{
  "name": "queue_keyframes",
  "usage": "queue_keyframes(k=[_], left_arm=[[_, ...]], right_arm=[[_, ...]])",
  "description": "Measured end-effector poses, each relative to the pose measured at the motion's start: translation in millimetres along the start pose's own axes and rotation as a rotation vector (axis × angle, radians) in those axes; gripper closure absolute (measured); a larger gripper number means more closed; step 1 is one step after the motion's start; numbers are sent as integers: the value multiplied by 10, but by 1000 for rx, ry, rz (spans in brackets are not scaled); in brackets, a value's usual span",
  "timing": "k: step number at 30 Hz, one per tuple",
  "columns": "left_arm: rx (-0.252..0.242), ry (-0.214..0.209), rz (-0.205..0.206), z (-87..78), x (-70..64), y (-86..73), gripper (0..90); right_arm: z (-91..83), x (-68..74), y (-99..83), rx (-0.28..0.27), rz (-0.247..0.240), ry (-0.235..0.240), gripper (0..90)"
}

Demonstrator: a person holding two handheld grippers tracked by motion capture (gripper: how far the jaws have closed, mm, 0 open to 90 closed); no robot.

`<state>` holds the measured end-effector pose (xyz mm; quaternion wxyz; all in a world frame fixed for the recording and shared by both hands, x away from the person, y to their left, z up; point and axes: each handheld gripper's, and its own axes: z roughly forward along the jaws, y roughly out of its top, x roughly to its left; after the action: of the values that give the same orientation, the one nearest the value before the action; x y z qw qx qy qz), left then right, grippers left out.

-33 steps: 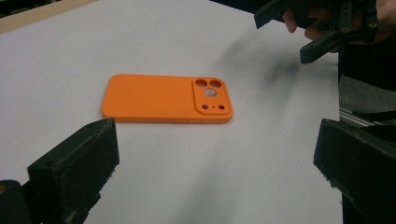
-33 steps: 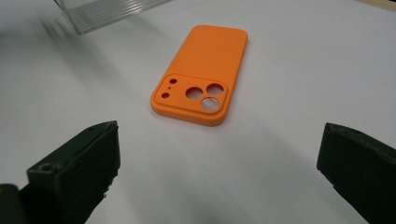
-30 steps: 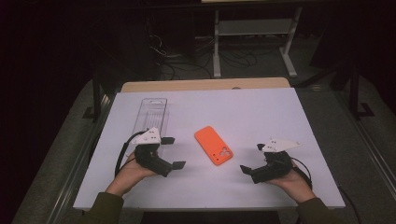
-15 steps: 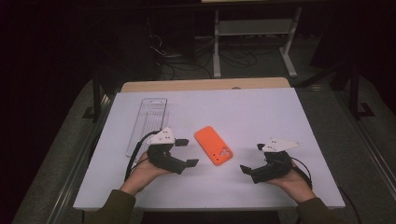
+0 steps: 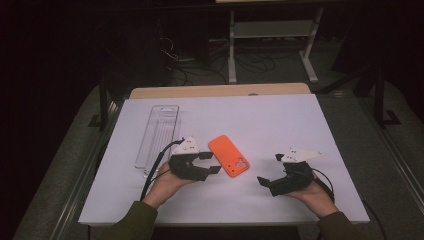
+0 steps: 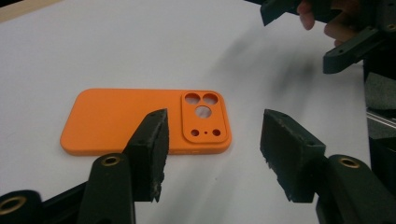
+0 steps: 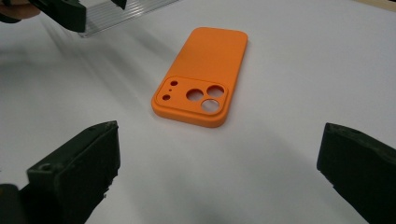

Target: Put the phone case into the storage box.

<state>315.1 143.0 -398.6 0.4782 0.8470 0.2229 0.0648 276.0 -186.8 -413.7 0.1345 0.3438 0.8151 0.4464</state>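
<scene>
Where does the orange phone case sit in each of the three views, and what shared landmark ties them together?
High view: the orange phone case lies at table centre, between the two grippers.
Left gripper view: the case lies left of centre, just beyond the left jaw's tip.
Right gripper view: the case lies above centre, ahead of the open jaws.
Shared landmark: its camera cutout panel, at the end nearer the person.

No text, label, brand, number or sign can be read anywhere. The flat orange plastic phone case [image 5: 229, 155] shows a plain back with round camera cut-outs and no lettering. The clear ribbed plastic tray [image 5: 157, 134] carries no print that can be made out, and the white counter [image 5: 270, 120] bears no markings.
</scene>
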Motion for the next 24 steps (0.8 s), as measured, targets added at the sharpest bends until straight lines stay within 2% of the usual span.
queue_keyframes(k=[2, 5, 9, 11, 13, 16, 17, 19, 20, 21, 24], left_arm=[[11, 4, -4, 47, -2, -3, 451], [34, 11, 13, 162, 2, -11, 505], [41, 20, 1, 249, -7, -23, 593], [43, 23, -2, 260, -1, -24, 616], [49, 20, -17, 297, 16, -36, 680], [63, 18, -15, 317, 26, -58, 728], [64, 16, -29, 334, 23, -72, 778], [73, 13, -27, 340, 27, -81, 844], [78, 12, -22, 347, 28, -86, 844], [82, 7, -19, 367, 23, -94, 896], [93, 8, -17, 387, 16, -97, 898]], right_arm=[[0, -1, 0, 0, 2, -1, 0], [2, -3, 0, -2, -5, 2, 0], [-1, -1, 0, -4, -3, 2, 0], [-2, -2, 0, -5, -2, 1, 0], [-5, -4, 1, -5, 4, 3, 0], [-6, -6, 1, -8, 3, 4, 0], [-5, -5, 0, -7, 3, 4, 0], [-5, -5, 1, -7, 3, 3, 0], [-5, -5, 1, -7, 3, 3, 0], [-8, -4, 4, -9, 5, 3, 0], [-11, -5, 6, -9, 8, 4, 0]])
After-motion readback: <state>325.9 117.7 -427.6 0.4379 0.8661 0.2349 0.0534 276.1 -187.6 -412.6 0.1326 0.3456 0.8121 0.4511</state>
